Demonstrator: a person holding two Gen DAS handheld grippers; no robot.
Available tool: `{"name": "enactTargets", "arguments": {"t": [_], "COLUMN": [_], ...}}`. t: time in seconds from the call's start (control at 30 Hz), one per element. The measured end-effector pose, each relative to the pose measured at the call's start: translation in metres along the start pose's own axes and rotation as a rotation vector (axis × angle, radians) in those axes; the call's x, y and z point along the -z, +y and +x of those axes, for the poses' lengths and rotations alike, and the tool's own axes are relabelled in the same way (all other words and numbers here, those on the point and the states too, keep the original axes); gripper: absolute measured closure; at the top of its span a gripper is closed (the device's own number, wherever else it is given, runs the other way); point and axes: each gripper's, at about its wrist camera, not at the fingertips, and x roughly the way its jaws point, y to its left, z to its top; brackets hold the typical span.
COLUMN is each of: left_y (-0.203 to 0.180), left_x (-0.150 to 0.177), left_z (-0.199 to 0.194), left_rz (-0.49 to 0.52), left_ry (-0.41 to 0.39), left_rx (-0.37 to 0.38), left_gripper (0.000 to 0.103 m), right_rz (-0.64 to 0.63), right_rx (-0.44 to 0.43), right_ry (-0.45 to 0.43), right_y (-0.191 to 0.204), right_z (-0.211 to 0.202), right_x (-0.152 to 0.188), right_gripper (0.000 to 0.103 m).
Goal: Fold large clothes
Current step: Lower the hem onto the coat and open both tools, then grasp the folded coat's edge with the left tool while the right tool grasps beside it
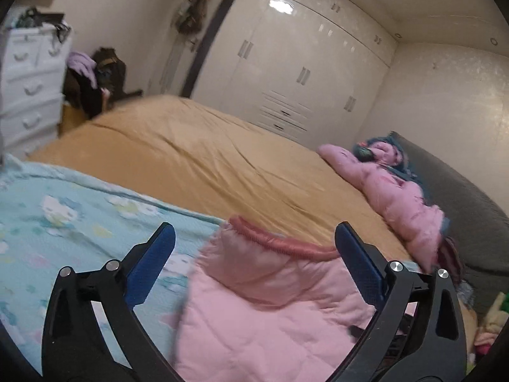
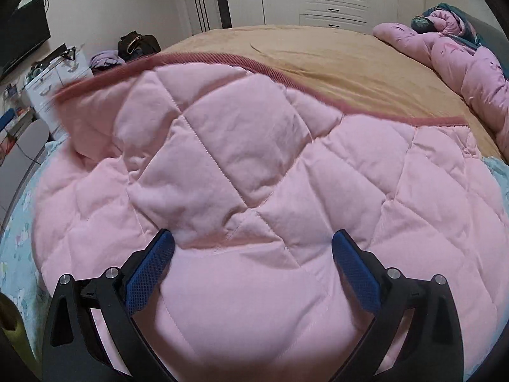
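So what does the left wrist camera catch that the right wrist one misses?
Only the left view shows the dark grey headboard curving along the right and the ceiling with its small round lights. Only the right view shows a black screen on the left wall and the pink quilted garment spread wide, with its ribbed dark-pink hem. Both show the mustard bedsheet, the white wardrobe, a pink padded jacket bunched by the headboard, and an open claw, left and right.
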Motion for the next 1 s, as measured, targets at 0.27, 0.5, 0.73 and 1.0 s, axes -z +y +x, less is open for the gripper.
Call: {"name": "enactTargets", "arguments": {"t": [0.27, 0.5, 0.73, 1.0], "left_y": [0.068, 0.061, 0.029, 0.018], "left_x": [0.058, 0.077, 0.081, 0.042], "left_z": [0.093, 0.107, 0.111, 0.063], "left_rz": [-0.038, -0.003, 0.141, 0.097], "left_ry": [0.297, 0.374, 0.352, 0.172], "left_rx": [-0.099, 0.002, 0.004, 0.091], "left_gripper": [0.009, 0.01, 0.079, 0.097], "right_rz": [0.178, 0.187, 0.214, 0.241], "right_rx": [0.08, 0.349, 0.164, 0.132], "right_ry": [-0.197, -0.031, -0.062, -0.244], "right_y": [-0.114, -0.205, -0.21, -0.21], "right_z": [-0.085, -0.072, -0.056, -0.111], "right_x": [-0.013, 0.009, 0.019, 0.006], "right_gripper": [0.005, 0.005, 0.076, 0.089]}}
